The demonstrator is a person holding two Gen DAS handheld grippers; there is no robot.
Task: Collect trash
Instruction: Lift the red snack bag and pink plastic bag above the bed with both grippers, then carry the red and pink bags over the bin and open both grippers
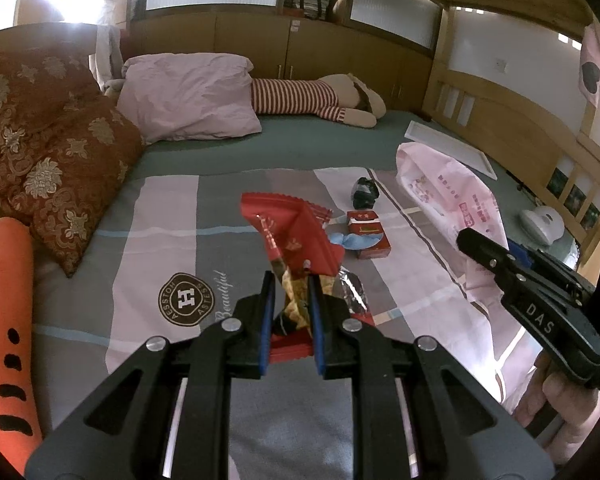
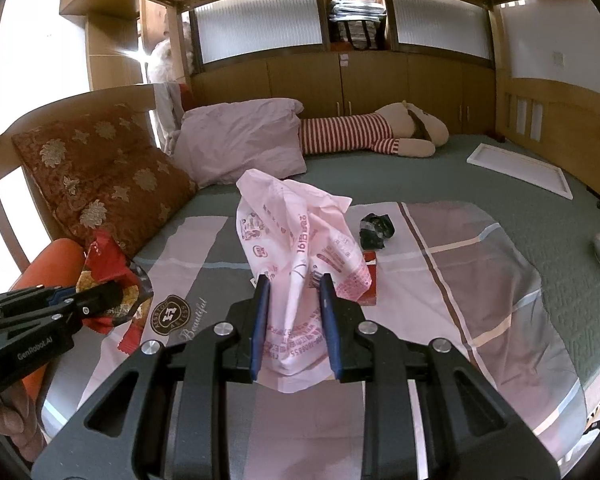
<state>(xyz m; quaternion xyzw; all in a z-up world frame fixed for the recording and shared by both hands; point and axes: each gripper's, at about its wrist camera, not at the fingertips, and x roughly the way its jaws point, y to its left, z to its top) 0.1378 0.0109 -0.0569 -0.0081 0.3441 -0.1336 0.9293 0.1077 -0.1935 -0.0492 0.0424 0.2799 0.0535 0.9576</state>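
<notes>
**Tools loaded, bag waiting**

Your left tool (image 1: 291, 280) clamps the red snack wrapper (image 1: 288, 236); your right tool (image 2: 294, 288) grips the pink plastic bag (image 2: 300, 236), presumably to receive it. Beyond, on the bed (image 1: 160, 232), lie a red box (image 1: 370, 232) and black wad (image 1: 365, 193).

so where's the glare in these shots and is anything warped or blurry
Left wrist view: blown-out glare at top left, bed frame bowed by the fisheye, red snack wrapper sharp. Right wrist view: a starburst flare at the doorway upper left, overexposed window left, pink plastic bag sharp, dark corners.

Both wrist views look low across the bed (image 1: 220, 152), sharing it
</notes>
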